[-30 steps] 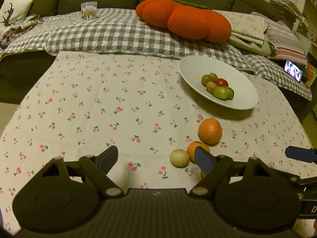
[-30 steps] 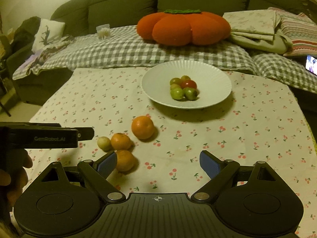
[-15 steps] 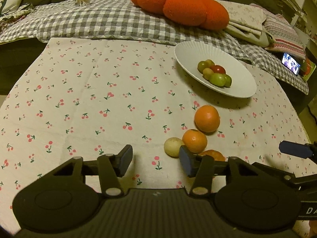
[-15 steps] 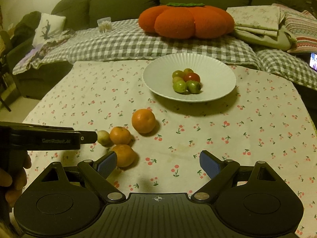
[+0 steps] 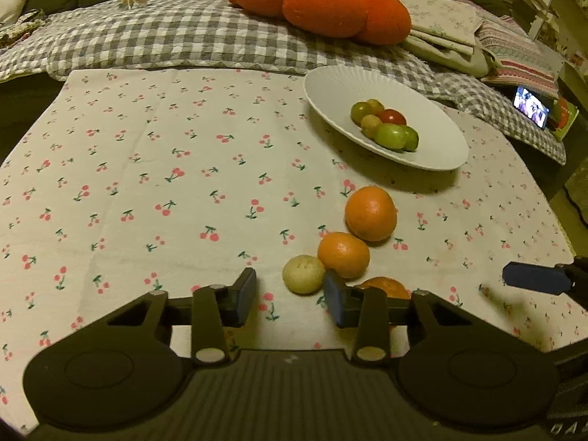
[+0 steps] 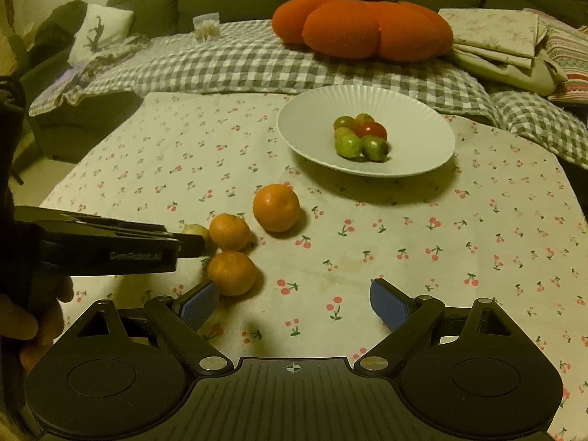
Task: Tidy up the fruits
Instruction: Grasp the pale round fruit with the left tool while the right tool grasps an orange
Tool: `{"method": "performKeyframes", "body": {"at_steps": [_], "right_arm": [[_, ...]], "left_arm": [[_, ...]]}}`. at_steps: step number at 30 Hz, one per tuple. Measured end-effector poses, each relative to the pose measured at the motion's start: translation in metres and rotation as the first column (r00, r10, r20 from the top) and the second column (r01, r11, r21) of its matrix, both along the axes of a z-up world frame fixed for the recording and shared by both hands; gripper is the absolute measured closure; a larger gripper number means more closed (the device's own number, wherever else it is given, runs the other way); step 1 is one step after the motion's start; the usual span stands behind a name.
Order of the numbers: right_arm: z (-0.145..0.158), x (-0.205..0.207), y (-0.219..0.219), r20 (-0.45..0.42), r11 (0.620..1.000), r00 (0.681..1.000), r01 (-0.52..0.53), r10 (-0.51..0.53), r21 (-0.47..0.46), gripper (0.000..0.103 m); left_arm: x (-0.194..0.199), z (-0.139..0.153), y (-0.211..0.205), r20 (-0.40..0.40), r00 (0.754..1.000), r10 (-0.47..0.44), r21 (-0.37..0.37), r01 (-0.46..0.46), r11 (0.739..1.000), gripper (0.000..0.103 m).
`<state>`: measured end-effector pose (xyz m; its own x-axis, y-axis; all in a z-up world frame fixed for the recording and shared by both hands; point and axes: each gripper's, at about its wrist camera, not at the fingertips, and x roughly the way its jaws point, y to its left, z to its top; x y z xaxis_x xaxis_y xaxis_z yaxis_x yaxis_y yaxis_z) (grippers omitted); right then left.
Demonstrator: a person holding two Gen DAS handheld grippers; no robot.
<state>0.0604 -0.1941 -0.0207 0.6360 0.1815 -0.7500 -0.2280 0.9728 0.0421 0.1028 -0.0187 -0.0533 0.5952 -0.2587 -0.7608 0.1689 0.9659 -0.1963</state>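
left fingers [image 5: 245, 290] part-open just short of pale fruit [image 5: 303, 273], empty

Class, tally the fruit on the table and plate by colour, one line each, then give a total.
Orange fruit on the cloth: 3
Pale yellow fruit on the cloth: 1
Greenish fruit on the plate: 5
Red fruit on the plate: 1
Total: 10

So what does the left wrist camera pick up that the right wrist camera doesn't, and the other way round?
Only the left wrist view shows the whole pale yellow fruit ahead of the open left gripper, plus a lit phone screen. Only the right wrist view shows the nearest orange unobstructed, the person's hand, and the embroidered pillow. Both show the white plate of small fruits, the biggest orange, and the pumpkin cushion.
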Motion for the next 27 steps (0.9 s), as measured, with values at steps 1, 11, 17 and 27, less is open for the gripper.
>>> {"method": "performKeyframes", "body": {"at_steps": [1, 11, 17, 27], "right_arm": [[0.000, 0.000, 0.001, 0.002, 1.000, 1.000, -0.006, 0.006, 0.000, 0.011], [-0.008, 0.003, 0.012, -0.004, 0.998, 0.998, -0.061, 0.061, 0.007, 0.012], [-0.012, 0.005, 0.016, -0.011, 0.996, 0.997, -0.080, 0.080, 0.031, 0.013], [-0.019, 0.011, 0.027, -0.008, 0.995, 0.996, -0.088, 0.089, 0.052, 0.020]], "left_arm": [[0.001, 0.000, 0.000, 0.000, 1.000, -0.005, -0.011, 0.005, 1.000, 0.072], [-0.001, 0.003, -0.004, 0.011, 1.000, -0.010, 0.004, 0.010, 1.000, 0.081], [-0.002, 0.007, 0.006, 0.003, 1.000, 0.020, -0.009, -0.020, 1.000, 0.081], [0.000, 0.012, 0.016, 0.009, 0.998, 0.054, -0.028, -0.054, 0.998, 0.081]]}}
